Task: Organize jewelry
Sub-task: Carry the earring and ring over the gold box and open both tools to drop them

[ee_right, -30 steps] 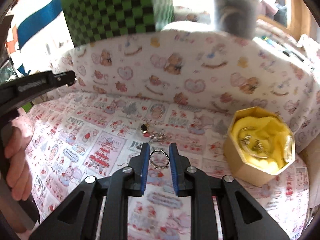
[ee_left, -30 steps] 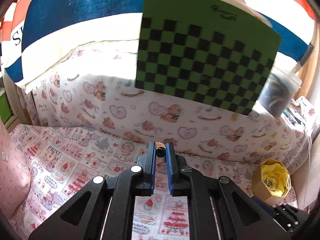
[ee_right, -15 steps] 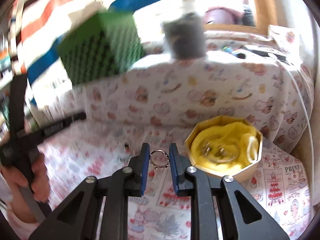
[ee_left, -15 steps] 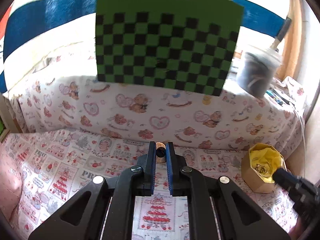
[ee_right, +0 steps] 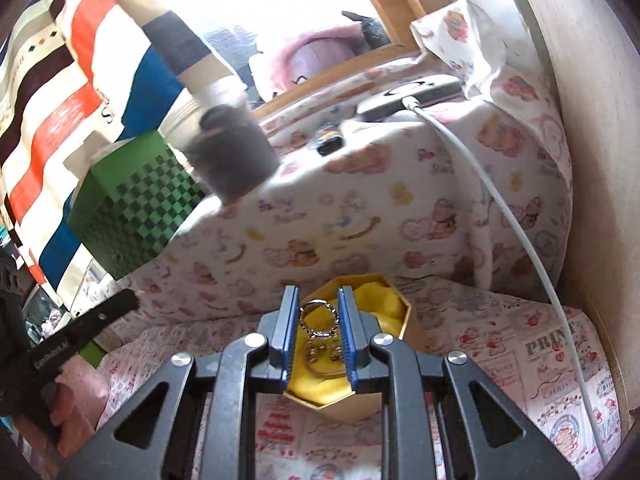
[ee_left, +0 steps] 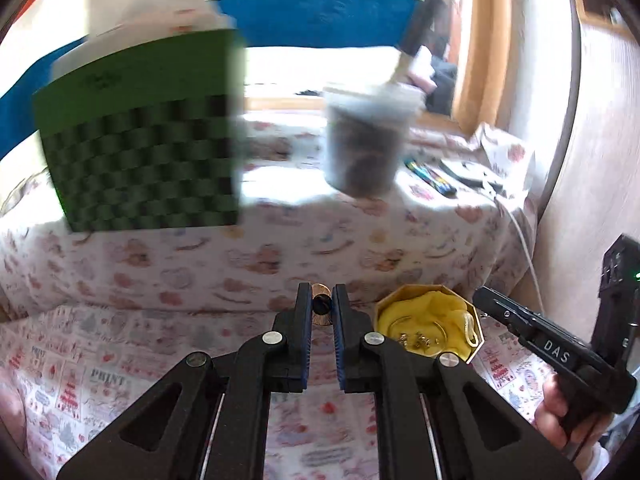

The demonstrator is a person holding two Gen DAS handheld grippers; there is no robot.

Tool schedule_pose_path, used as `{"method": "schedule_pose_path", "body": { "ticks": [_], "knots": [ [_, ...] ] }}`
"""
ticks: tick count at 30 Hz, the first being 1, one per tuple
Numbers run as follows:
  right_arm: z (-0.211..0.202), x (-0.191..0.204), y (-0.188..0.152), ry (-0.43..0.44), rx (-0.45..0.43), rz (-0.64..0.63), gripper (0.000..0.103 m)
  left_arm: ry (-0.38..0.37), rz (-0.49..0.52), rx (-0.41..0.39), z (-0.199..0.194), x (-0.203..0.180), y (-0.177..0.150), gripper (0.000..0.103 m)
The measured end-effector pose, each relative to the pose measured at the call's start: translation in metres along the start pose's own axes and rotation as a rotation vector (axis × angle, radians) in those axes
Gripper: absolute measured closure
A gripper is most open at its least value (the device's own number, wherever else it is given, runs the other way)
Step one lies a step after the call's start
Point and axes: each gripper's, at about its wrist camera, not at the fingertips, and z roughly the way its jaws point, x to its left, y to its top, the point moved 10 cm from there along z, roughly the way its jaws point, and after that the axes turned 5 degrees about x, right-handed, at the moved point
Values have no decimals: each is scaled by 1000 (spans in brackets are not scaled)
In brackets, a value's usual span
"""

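The right gripper (ee_right: 319, 320) hangs directly over the open gold octagonal box (ee_right: 408, 312), its jaws closed narrowly on a beaded silver ring (ee_right: 320, 317) that stands upright between the blue pads, above the yellow lining (ee_right: 380, 300) where other small pieces already lie. The left gripper (ee_left: 321, 312) is held above the printed cloth (ee_left: 100, 368) just left of the same box (ee_left: 476, 320), jaws nearly together and pinching a small copper-coloured ring with a dark centre (ee_left: 321, 308). On the ledge behind stand a green checkered box (ee_left: 140, 152) and a blurred plastic cup (ee_left: 366, 140).
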Motion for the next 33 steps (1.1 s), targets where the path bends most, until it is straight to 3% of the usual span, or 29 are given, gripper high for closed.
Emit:
{"method": "schedule_pose_path", "body": {
  "ticks": [4,8,17,21,28,33],
  "knots": [
    [14,-14,-4,-16,36,30,84,-57,2,73,27,-28,-7,94],
    [22,-17,-6,23,70,65,84,-134,33,147,49,-55,-25,94],
    [32,-20,-11,60,99,92,84,-250,24,247,79,-80,-52,94],
    [35,-21,-13,65,105,99,84,-218,76,245,81,-88,-60,94],
    [32,-22,-10,63,85,111,84,-200,82,213,85,-92,-59,94],
    [26,-25,-7,79,71,135,78,-209,86,184,80,-88,-50,91]
  ]
}}
